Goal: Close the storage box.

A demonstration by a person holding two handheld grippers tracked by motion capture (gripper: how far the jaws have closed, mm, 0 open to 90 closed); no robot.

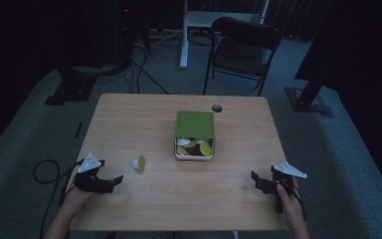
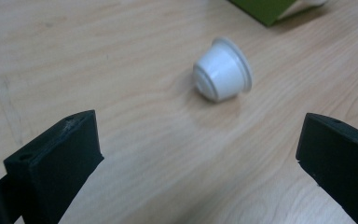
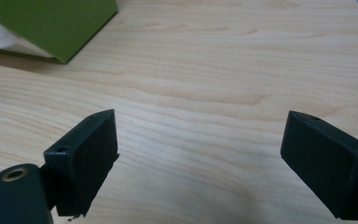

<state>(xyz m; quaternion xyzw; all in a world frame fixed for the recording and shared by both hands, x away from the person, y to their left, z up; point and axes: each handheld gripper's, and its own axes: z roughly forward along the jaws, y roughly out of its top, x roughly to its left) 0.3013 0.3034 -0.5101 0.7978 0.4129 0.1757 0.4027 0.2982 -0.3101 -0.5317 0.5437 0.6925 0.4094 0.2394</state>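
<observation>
Pale wood makes up the light wooden tabletop (image 1: 129,114), and near its middle sits the green square box with its lid pushed back (image 1: 195,124), its near end open and showing a heap of small capsules with yellow and white faces. One small white plastic capsule with a yellow foil top (image 1: 139,163) lies on its side, left of the box and a little nearer the person, well apart from it. My guess is the work is gathering capsules into that box: most look already inside, and this stray one is left to fetch. The left gripper (image 1: 113,181) rests low on the table, left of the box and just short of the capsule, its black jaws spread wide with nothing between them; seen along them, the capsule (image 2: 223,70) lies ahead, slightly right of centre, not yet touched. The right gripper (image 1: 256,181) sits right of the box, toward the person's edge, jaws likewise wide apart over bare wood, pointing toward the box's corner (image 3: 56,28).
</observation>
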